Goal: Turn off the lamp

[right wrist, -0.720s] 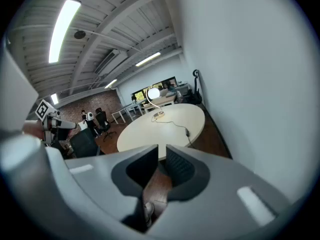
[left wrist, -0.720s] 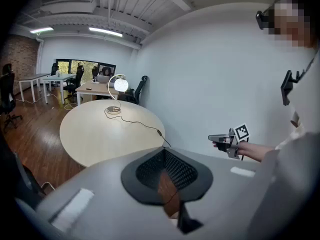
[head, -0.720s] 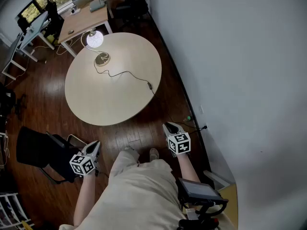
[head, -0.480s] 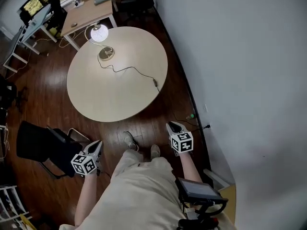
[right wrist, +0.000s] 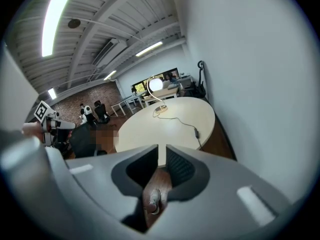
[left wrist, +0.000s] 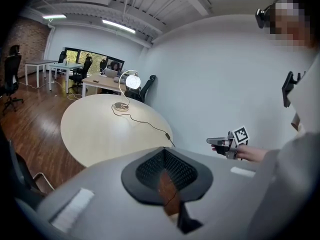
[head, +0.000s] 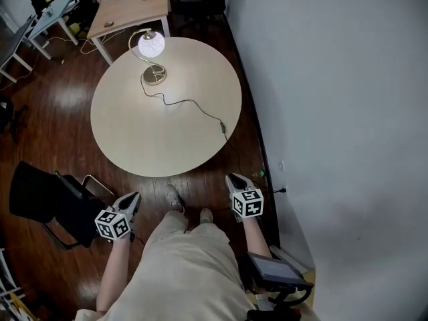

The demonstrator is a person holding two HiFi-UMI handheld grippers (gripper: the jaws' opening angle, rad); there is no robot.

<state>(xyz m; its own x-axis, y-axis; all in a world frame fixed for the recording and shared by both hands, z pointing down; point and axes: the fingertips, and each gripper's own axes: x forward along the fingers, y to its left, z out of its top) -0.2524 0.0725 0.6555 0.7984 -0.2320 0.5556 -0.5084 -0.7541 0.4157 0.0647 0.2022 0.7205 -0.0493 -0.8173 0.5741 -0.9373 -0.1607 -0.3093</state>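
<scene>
The lamp [head: 151, 43] glows at the far side of the round beige table [head: 134, 139], its brass base [head: 155, 77] beside it. A thin black cord runs from the base to an inline switch [head: 223, 127] near the table's right edge. Both grippers hang low beside my body, well short of the table. My left gripper [head: 132, 200] is shut and empty. My right gripper [head: 235, 179] has its jaws a narrow slit apart with nothing between them. The lit lamp [left wrist: 132, 81] also shows in the left gripper view, and the lamp [right wrist: 156, 84] and switch [right wrist: 196, 133] in the right gripper view.
A black chair [head: 47, 202] stands on the wooden floor at my left. A grey wall [head: 334, 112] runs close along the table's right side. A wooden desk [head: 130, 12] and office chairs stand behind the table.
The head view has swung, so the table and lamp now sit further right in the picture. My feet have shifted. Both grippers stay low by my sides, and the lamp stays lit.
</scene>
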